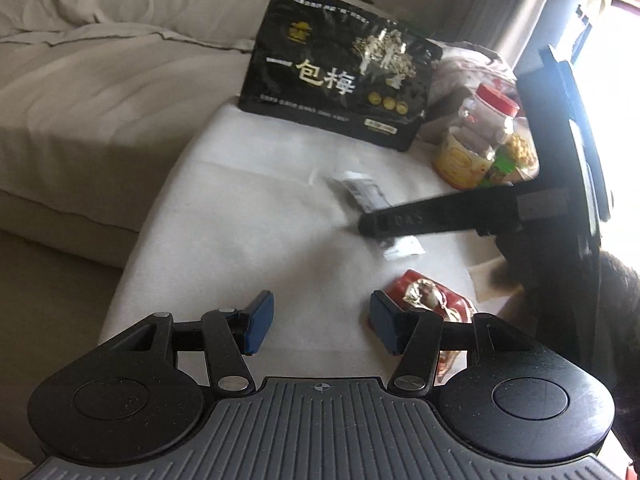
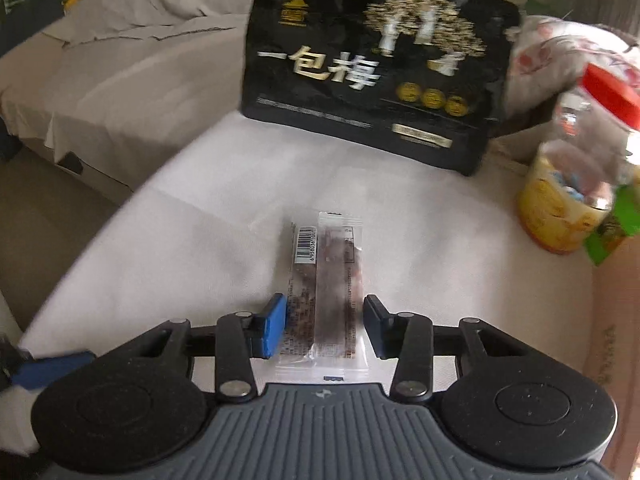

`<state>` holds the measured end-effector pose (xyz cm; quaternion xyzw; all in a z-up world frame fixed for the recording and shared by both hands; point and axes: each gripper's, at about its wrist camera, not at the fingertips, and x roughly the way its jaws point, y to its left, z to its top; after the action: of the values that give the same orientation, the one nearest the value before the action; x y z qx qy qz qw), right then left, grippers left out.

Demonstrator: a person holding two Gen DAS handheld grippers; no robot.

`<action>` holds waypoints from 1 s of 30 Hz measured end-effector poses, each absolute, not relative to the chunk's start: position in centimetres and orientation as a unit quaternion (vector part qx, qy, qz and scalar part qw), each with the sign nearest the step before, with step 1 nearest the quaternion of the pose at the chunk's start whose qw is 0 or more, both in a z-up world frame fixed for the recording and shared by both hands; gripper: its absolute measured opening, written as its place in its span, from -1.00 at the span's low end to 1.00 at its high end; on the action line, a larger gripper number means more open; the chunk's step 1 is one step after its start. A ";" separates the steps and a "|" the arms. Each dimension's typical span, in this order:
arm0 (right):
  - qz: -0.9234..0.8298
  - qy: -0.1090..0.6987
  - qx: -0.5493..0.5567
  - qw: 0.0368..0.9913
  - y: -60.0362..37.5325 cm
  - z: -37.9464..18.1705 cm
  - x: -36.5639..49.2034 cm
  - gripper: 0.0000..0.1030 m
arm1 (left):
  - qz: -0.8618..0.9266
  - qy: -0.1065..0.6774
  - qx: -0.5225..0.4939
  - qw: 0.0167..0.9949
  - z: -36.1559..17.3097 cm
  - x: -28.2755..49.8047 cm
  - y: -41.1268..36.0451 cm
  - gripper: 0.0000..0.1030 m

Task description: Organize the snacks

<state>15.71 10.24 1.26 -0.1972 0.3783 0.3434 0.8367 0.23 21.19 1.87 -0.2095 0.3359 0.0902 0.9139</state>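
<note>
The right tool (image 2: 324, 330), narrowed around the clear snack stick packet (image 2: 326, 280), may pinch only slippery film; the left tool (image 1: 322, 324) hangs wide, empty beside the red wrapper (image 1: 430, 300).

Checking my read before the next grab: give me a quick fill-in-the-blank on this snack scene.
1. The clear snack packet lies between the ____ gripper's pads.
2. The big bag standing at the back is ____ in colour.
3. The plastic jar has a ____ lid.
4. The left gripper holds ____.

Answers: right; black; red; nothing
</note>
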 end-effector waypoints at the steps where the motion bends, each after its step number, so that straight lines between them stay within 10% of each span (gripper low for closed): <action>1: 0.338 0.375 -0.201 0.839 9.7 1.2 15.7 -0.18 | 0.087 0.336 -0.209 0.914 1.9 0.2 21.0 0.15; 15: 0.329 0.367 -0.175 0.852 -2.9 0.6 10.4 -0.18 | 0.058 0.348 -0.187 0.917 2.4 1.7 18.6 0.15; 21: 0.307 0.350 -0.149 0.872 -8.1 -0.3 7.4 0.47 | 0.044 0.356 -0.174 0.917 2.4 3.3 17.1 0.15; 30: 0.266 0.313 -0.116 0.904 -13.0 -1.6 5.5 0.65 | 0.024 0.372 -0.134 0.918 2.3 5.2 14.0 0.14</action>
<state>5.53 -13.05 -1.60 -0.1162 0.3128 0.2663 0.9043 5.16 13.98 2.34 -0.1344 0.3720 0.0236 0.9182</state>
